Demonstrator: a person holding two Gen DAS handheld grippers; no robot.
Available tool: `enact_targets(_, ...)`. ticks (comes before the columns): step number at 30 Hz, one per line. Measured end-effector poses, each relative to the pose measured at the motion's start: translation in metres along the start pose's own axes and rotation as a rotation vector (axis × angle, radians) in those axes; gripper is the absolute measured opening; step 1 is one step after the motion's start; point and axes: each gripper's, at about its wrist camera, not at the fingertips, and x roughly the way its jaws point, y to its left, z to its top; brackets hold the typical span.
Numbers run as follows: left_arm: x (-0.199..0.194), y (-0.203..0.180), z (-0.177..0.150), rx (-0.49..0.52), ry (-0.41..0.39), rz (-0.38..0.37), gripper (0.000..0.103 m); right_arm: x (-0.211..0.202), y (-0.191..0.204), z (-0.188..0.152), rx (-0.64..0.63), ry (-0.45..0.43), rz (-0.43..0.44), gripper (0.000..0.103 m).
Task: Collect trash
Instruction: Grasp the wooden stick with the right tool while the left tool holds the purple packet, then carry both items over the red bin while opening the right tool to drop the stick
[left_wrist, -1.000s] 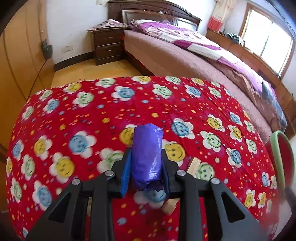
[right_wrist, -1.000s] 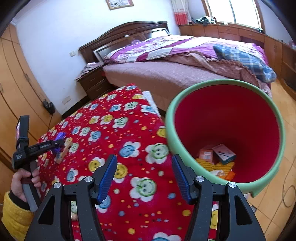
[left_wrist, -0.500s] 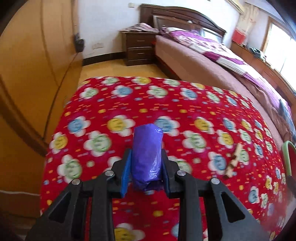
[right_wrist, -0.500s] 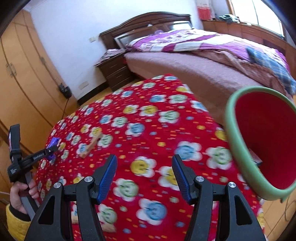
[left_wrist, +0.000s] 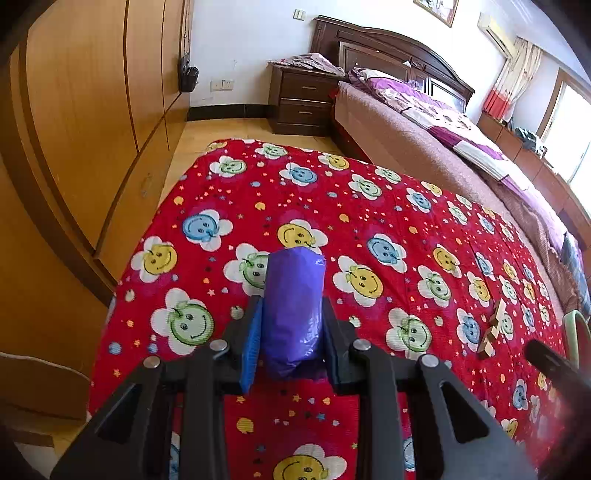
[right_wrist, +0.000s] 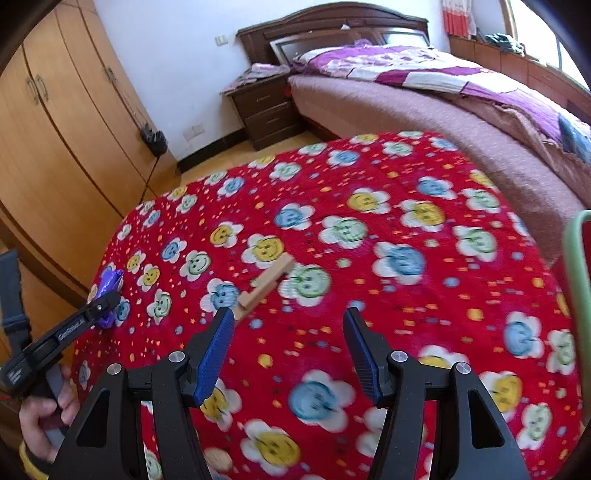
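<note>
We see a crumpled purple plastic wrapper (left_wrist: 293, 310) upright between our left pads, a pale wooden piece (right_wrist: 266, 285) lying slantwise on the red smiley-flower blanket (right_wrist: 406, 295)

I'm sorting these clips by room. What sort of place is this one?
A home bedroom, most likely. A made bed with a dark wooden headboard stands at the back, a nightstand beside it, and a wall of wooden wardrobe doors runs along the side.

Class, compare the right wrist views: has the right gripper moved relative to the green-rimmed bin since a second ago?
Yes. The right gripper has swung left, away from the bin, now only a sliver at the right edge, toward the wooden piece.
</note>
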Motion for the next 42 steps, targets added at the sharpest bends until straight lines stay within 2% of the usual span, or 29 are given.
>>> enact_targets(7, 0.006, -0.002, -0.003, 0.008, -0.005, -0.021, 0.03, 0.028, 0.012, 0.007, -0.035, 0.025, 0.02, 0.062)
enact_targets(11, 0.006, -0.005, -0.004, 0.011, -0.004, -0.04, 0.03, 0.035, 0.019, 0.009, -0.062, 0.02, 0.0, 0.048)
enact_targets(15, 0.006, -0.009, -0.004, 0.024, -0.008, -0.032, 0.03, 0.034, 0.027, 0.005, -0.1, 0.003, -0.037, 0.041)
enact_targets(17, 0.006, -0.011, -0.005, 0.031, -0.01, -0.03, 0.03, 0.034, 0.031, 0.003, -0.125, -0.006, -0.052, 0.032)
enact_targets(20, 0.005, -0.012, -0.006, 0.032, -0.01, -0.032, 0.03, 0.035, 0.033, 0.001, -0.139, -0.001, -0.045, 0.019)
enact_targets(23, 0.005, -0.013, -0.006, 0.033, -0.01, -0.031, 0.03, 0.033, 0.029, 0.001, -0.12, 0.006, -0.018, 0.011)
enact_targets(29, 0.004, -0.013, -0.006, 0.031, -0.011, -0.037, 0.03, 0.023, 0.022, -0.004, -0.092, 0.012, 0.027, 0.011)
enact_targets(42, -0.011, -0.026, -0.005, 0.058, -0.029, -0.064, 0.03, -0.031, 0.0, -0.02, -0.06, -0.064, 0.073, 0.011)
